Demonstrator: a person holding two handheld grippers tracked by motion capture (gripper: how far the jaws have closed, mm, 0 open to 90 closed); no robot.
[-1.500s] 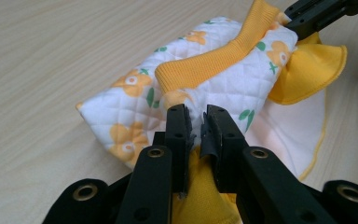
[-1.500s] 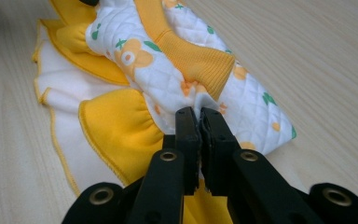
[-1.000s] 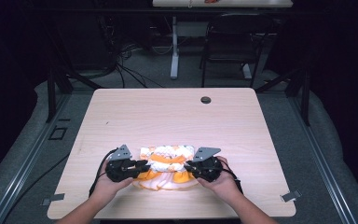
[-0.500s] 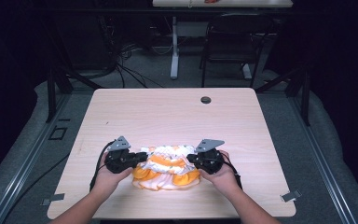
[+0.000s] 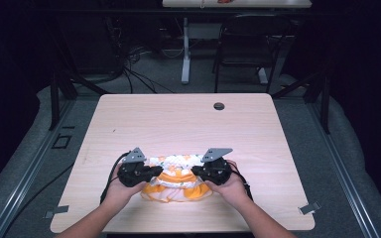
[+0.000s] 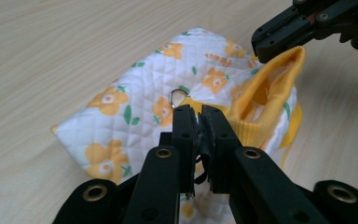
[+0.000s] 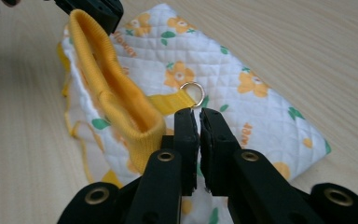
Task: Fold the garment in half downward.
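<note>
Quilted white cloth (image 5: 176, 173) printed with orange flowers, edged with a ribbed yellow band (image 6: 265, 100), lies bunched near our side of the pale wooden table (image 5: 178, 119). Our left gripper (image 6: 199, 114) has just been closing and now pinches the fabric beside a small metal ring (image 6: 178, 95); the right gripper (image 7: 199, 116) has done the same, clamped on cloth below its own gold ring (image 7: 193, 91). Both bites look shallow, so we judge that a lift could let the fabric slip out, or load the ring tabs unevenly. Our hands sit low and level, knuckles outward, jaws pointing inward toward each other across the bundle.
</note>
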